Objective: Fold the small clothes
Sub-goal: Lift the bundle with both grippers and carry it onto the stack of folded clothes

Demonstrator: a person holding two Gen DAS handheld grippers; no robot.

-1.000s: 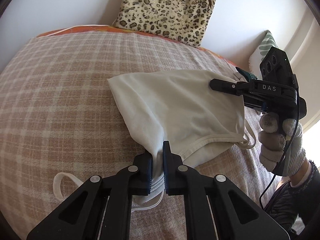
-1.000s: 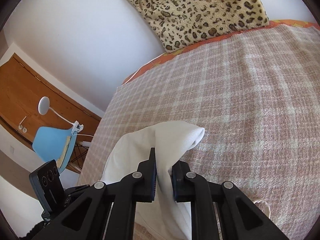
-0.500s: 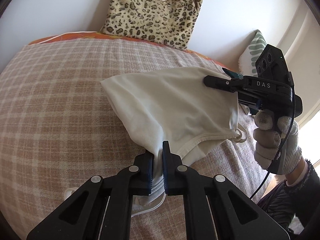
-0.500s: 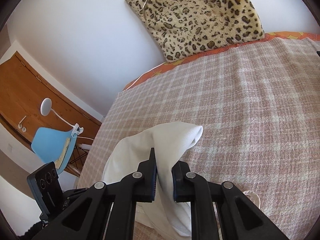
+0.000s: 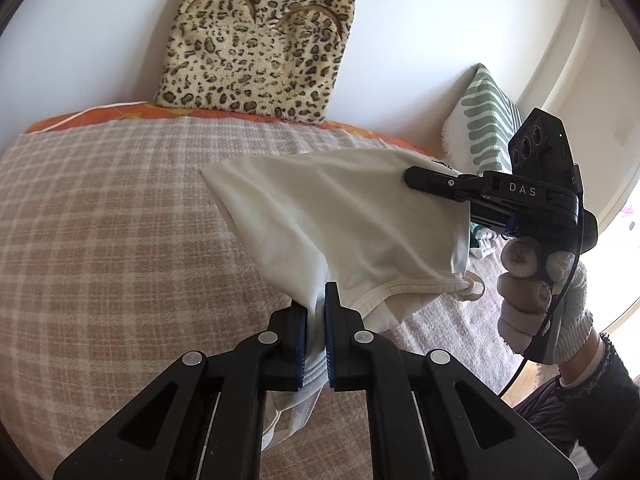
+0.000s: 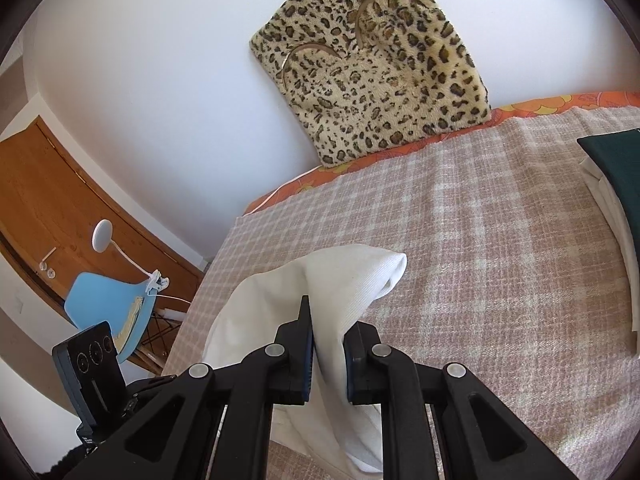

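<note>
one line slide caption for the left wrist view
Both tongs, left and right, hold a white top above the checked blanket.

"DAS" in white letters on the right gripper (image 5: 416, 178) body

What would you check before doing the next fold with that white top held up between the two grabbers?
1. Left gripper clamped on the top: ok.
2. Right gripper clamped on the top: ok.
3. Top spread flat between them: not ok, it sags and bunches.
4. Strap out of the way: not ok, it dangles loose.
5. Bare blanket ahead for laying it down: ok.
6. Folded pile clear of the landing spot: ok, it sits off to the side.
</note>
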